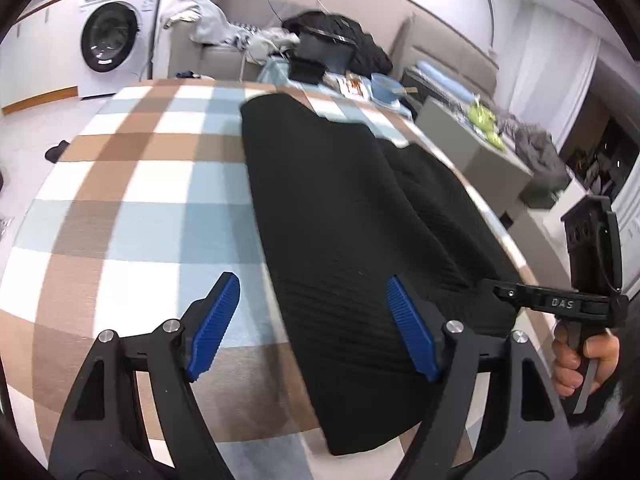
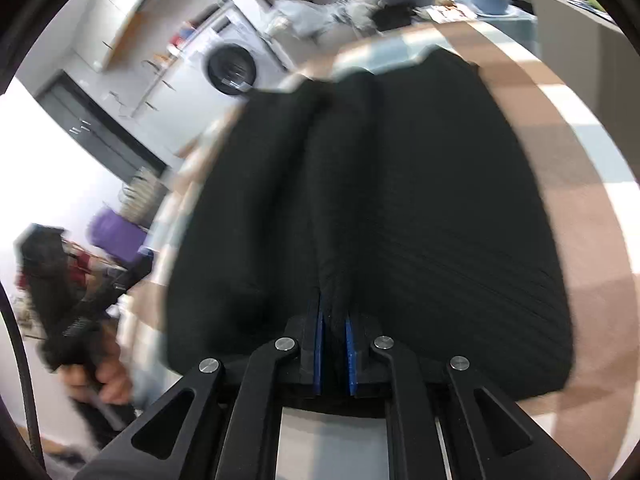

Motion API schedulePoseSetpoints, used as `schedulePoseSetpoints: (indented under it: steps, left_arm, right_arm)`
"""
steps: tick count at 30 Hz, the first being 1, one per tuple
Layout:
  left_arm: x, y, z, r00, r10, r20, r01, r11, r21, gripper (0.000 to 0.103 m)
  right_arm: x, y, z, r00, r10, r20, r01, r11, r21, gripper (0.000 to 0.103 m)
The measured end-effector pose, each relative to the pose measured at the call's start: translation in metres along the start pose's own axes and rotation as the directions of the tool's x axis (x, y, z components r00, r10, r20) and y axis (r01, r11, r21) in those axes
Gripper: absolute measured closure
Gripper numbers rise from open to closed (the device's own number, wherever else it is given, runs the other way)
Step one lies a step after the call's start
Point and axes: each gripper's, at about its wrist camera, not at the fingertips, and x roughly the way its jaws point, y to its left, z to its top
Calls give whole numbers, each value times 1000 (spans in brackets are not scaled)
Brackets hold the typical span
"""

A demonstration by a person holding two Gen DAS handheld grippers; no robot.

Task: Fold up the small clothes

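A black ribbed garment (image 1: 340,208) lies lengthwise on the table's checked cloth (image 1: 140,200), partly folded, with a second layer showing along its right side. My left gripper (image 1: 312,320) hovers open over the garment's near left edge; its blue pads (image 1: 216,320) stand wide apart and hold nothing. In the right wrist view my right gripper (image 2: 334,344) is shut on a raised fold at the near edge of the garment (image 2: 420,200). From the left wrist view, the right gripper (image 1: 516,294) reaches in from the right edge with a hand (image 1: 580,360) on its handle.
At the table's far end stand a blue bowl (image 1: 386,86) and a black bin (image 1: 324,54). Behind are a sofa with loose clothes (image 1: 208,20) and a washing machine (image 1: 110,36). A grey cabinet (image 1: 460,136) stands right of the table.
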Motion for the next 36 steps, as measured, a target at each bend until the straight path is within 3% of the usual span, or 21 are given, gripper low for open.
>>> schedulePoseSetpoints:
  steps: [1, 3, 6, 9, 12, 16, 17, 18, 20, 22, 25, 27, 29, 32, 34, 36]
  left_arm:
    - [2, -4, -1, 1000, 1, -7, -1, 1000, 16, 29]
    - [4, -10, -2, 1000, 1, -7, 0, 998, 60, 29]
    - [7, -17, -4, 1000, 11, -15, -10, 997, 70, 29]
    - [12, -12, -3, 1000, 13, -29, -12, 999, 32, 29]
    - [16, -4, -2, 998, 41, -38, -40, 999, 17, 29]
    - [14, 11, 1, 998, 47, -36, -48, 998, -28, 29]
    - [14, 14, 2, 998, 49, -37, -51, 998, -34, 29]
    - [14, 16, 3, 998, 54, -35, -55, 998, -37, 29]
    - [13, 22, 5, 998, 58, -30, -60, 997, -51, 29]
    - [12, 24, 6, 998, 57, -33, -59, 996, -72, 29]
    - [11, 26, 7, 998, 46, -33, -48, 996, -79, 29]
    - [13, 25, 8, 998, 46, -33, -48, 996, -74, 29]
    - [17, 23, 7, 998, 45, -46, -49, 996, -71, 29]
    - [22, 14, 3, 997, 44, -69, -48, 998, -47, 29]
    - [21, 7, 0, 996, 40, -73, -42, 999, -19, 29]
    - [20, 1, -3, 996, 29, -79, -29, 1000, 4, 29]
  right_arm:
    - [-5, 1, 1, 1000, 6, 17, -6, 1000, 0, 88]
    - [-19, 7, 6, 997, -3, 83, 5, 1000, -17, 72]
    - [-40, 18, 23, 981, 14, 196, -6, 999, -37, 63]
    - [-33, 38, 41, 983, 55, 175, -41, 996, -83, 58]
    - [3, 56, 61, 993, 60, 104, -46, 991, -129, 57]
    - [69, 60, 72, 996, 41, -79, -49, 994, -95, 60]
    - [75, 64, 75, 997, 40, -68, -47, 993, -111, 64]
    - [77, 66, 76, 998, 30, -46, -36, 990, -133, 79]
    - [76, 75, 78, 998, 48, -50, -55, 984, -168, 93]
    - [60, 81, 82, 996, 85, 36, -77, 980, -183, 94]
    - [17, 87, 87, 971, 156, 179, -115, 969, -217, 94]
    - [7, 87, 89, 970, 94, 223, -42, 973, -228, 94]
    - [18, 78, 90, 980, 29, 195, 15, 976, -218, 93]
    - [53, 55, 89, 998, -26, 62, 35, 988, -148, 89]
    - [60, 38, 79, 1000, 10, 3, -10, 995, -96, 88]
    - [53, 28, 66, 995, 100, -13, -101, 992, -77, 76]
